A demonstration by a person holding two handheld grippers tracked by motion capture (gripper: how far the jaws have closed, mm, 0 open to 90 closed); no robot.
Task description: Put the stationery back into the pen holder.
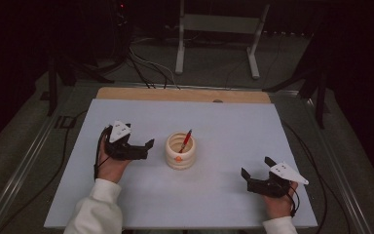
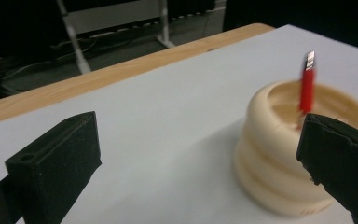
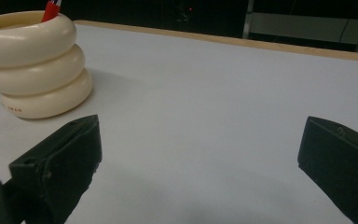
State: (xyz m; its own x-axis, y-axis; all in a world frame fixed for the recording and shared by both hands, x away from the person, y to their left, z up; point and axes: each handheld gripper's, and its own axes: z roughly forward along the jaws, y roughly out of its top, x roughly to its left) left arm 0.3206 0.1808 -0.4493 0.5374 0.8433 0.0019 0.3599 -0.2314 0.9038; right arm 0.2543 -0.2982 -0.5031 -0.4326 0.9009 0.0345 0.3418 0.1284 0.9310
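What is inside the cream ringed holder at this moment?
A red pen stands tilted inside the cream ringed holder, its upper end leaning over the rim. The holder's wall hides the pen's lower end and the bottom, so anything else in there cannot be told.

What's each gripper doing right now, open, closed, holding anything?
Left gripper: open, holding nothing, beside the cup.
Right gripper: open, holding nothing.
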